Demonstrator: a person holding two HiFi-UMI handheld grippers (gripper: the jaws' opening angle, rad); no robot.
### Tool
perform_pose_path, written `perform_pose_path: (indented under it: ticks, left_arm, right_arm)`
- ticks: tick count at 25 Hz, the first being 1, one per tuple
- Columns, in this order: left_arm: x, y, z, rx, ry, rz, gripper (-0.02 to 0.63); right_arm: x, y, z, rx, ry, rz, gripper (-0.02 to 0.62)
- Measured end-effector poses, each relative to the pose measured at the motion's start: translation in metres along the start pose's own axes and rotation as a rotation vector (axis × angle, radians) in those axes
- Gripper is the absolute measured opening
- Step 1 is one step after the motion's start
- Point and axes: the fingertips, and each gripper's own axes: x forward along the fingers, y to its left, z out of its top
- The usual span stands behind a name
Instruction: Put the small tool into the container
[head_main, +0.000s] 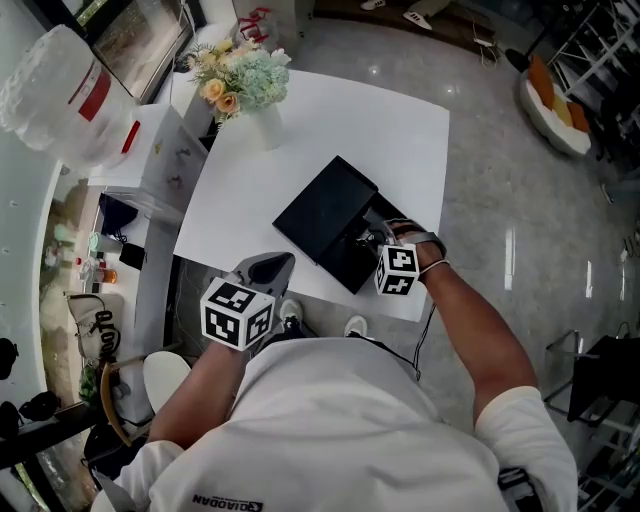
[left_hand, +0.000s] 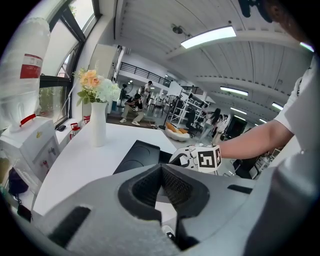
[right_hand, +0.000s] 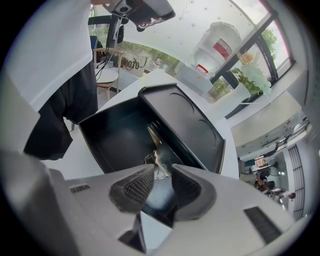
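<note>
A black container (head_main: 343, 268) stands open on the white table (head_main: 390, 130), its lid (head_main: 322, 208) folded back flat. My right gripper (head_main: 372, 240) hangs over the box. In the right gripper view its jaws (right_hand: 162, 172) stand open with nothing between the pads. Just beyond them a small metal tool (right_hand: 156, 150) lies inside the box (right_hand: 110, 135), leaning by the lid-side wall. My left gripper (head_main: 270, 268) hovers at the table's front edge, left of the box. Its jaws (left_hand: 161, 167) look shut and empty.
A white vase of flowers (head_main: 245, 85) stands at the table's far left corner. A water dispenser with a large bottle (head_main: 60, 95) stands beyond the table's left side. The table's front edge runs just under both grippers.
</note>
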Motion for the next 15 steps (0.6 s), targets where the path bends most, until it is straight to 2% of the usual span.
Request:
perform_pose_path:
  ticks: [3, 6, 15]
  left_arm:
    - [0.003, -0.005, 0.002, 0.007, -0.001, -0.014, 0.009]
    - [0.007, -0.008, 0.004, 0.020, -0.003, -0.026, 0.009]
    - [0.020, -0.027, 0.019, 0.080, -0.020, -0.078, 0.009]
  right_arm:
    - [-0.013, -0.001, 0.005, 0.065, -0.032, -0.010, 0.117]
    - [-0.029, -0.007, 0.011, 0.197, -0.077, -0.023, 0.117]
    - [-0.094, -0.021, 0.019, 0.824, -0.264, -0.075, 0.109]
